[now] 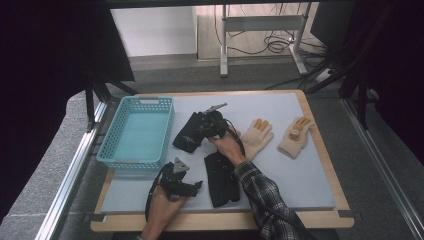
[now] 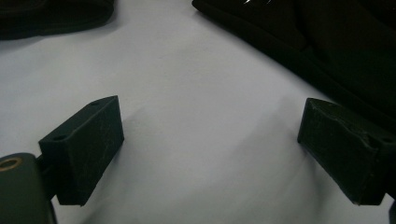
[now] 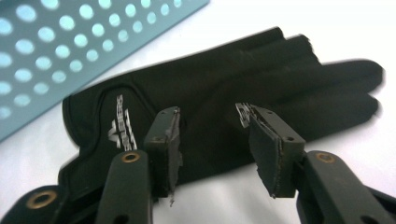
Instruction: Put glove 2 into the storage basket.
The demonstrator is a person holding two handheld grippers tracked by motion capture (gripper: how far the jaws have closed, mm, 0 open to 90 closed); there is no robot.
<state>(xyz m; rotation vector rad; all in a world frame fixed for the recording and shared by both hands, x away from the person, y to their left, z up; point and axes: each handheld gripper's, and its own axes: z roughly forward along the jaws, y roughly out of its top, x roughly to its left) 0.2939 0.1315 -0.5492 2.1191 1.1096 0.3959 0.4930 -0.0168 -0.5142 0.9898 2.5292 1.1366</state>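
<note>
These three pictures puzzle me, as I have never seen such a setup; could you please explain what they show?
A person at a table holds a hand-operated tool with two jaws in each hand. The high view looks down from above: the left gripper rests near the front edge, the right gripper reaches over a black glove beside the turquoise basket. A second black glove and two beige gloves lie on the grey mat. The other two pictures come from cameras riding on the grippers. The left gripper view shows open jaws over bare mat; the right gripper view shows open jaws just above the black glove. Nothing is held.
</note>
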